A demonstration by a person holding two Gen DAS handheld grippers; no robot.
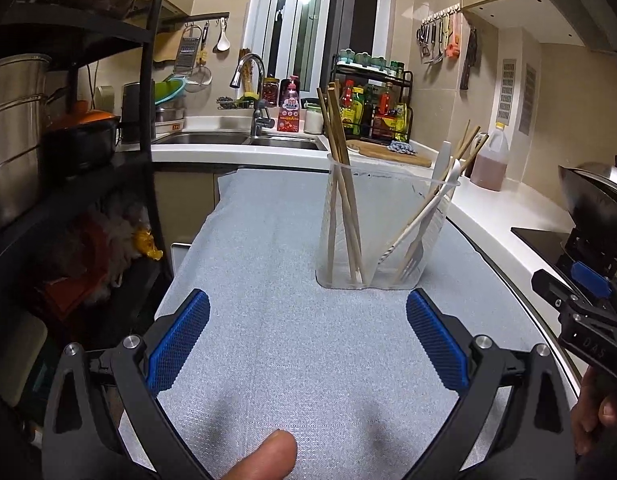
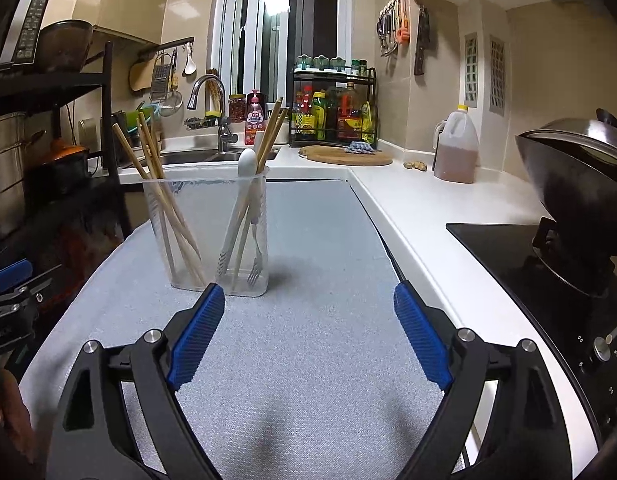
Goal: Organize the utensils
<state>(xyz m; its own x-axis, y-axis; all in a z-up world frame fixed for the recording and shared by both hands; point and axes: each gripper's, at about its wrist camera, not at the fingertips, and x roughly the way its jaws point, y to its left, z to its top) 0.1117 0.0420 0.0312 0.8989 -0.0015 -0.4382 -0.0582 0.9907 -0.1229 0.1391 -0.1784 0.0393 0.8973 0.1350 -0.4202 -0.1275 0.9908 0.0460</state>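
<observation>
The utensil holder [image 1: 382, 236] looked like clear, smooth plastic, with pale matt wooden chopsticks [image 1: 342, 184] and a glossy white spoon [image 2: 246, 168] standing in it beside a shiny metal fork [image 2: 254, 268]. Under it lay a grey, rough-textured mat [image 1: 268, 280], cloth-like in weave. The pads [image 2: 196, 336] of the near gripper were ribbed blue, seemingly rubbery, on matt black plastic arms with bright metal screws.
</observation>
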